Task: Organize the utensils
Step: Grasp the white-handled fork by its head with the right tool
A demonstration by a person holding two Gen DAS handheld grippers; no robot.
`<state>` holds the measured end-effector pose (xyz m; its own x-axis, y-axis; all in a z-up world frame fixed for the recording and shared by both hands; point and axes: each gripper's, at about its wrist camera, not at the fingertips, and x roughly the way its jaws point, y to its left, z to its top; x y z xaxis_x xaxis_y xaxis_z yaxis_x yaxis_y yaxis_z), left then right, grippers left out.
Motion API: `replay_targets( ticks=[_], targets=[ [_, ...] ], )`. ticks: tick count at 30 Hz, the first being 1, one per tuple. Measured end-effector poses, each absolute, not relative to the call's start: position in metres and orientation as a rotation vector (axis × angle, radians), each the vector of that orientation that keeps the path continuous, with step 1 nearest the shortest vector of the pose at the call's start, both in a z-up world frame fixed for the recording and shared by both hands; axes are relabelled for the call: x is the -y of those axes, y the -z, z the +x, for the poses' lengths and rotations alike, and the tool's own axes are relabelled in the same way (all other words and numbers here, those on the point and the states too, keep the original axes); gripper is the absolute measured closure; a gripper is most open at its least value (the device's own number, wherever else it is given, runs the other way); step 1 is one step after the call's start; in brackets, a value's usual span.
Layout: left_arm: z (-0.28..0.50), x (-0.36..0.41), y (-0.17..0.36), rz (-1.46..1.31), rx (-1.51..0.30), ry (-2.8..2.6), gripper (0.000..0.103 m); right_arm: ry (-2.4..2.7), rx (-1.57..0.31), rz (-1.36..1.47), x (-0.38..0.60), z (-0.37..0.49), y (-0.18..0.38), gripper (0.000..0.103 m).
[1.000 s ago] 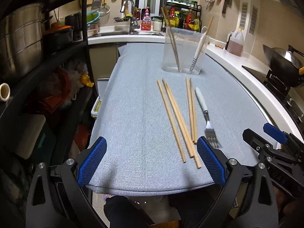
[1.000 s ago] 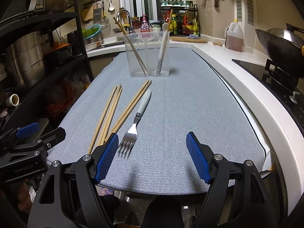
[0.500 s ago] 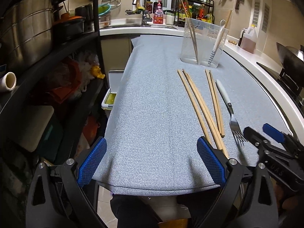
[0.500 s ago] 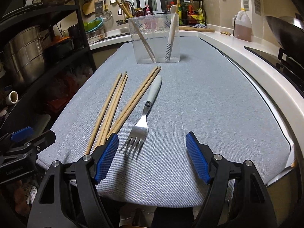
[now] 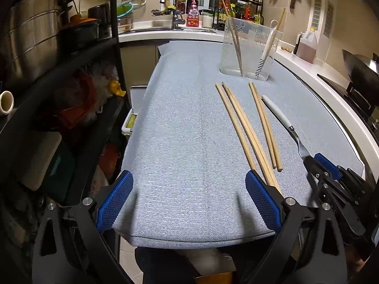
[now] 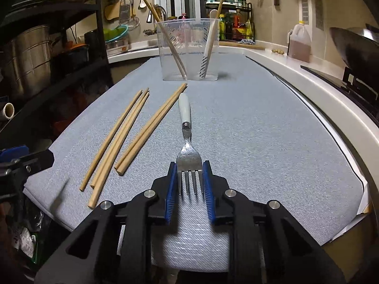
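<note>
One fork, lying on the grey cloth beside the loose chopsticks, is now clamped at its tines by the right gripper, previously spread wide, so lifting toward the clear container seems next, while the left gripper is held agape.

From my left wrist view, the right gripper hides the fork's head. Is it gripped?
Observer: Yes. The right gripper has its fingers shut on both sides of the fork head, with the tines pointing back at its camera.
Operator: My own finger hides the near chopstick ends. Do they hang over the cloth's edge?
Observer: No. All the chopsticks end on the cloth, short of its near edge.
</note>
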<state>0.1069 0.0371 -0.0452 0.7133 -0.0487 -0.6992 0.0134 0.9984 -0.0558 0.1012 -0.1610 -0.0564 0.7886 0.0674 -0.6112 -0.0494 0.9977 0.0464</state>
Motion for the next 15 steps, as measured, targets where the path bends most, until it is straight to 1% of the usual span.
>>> replay_targets(
  ticks=[12,14,15],
  targets=[
    [0.109,-0.003,0.055,-0.007,-0.766,0.117,0.011,-0.03,-0.61,0.068,0.189,0.093,0.051,0.081],
    [0.11,0.003,0.059,0.01,-0.762,0.116,0.013,-0.024,-0.617,0.073,0.193,0.093,0.053,0.081],
    [0.11,0.006,0.06,0.016,-0.76,0.119,0.017,-0.024,-0.62,0.078,0.194,0.094,0.054,0.081]
  ],
)
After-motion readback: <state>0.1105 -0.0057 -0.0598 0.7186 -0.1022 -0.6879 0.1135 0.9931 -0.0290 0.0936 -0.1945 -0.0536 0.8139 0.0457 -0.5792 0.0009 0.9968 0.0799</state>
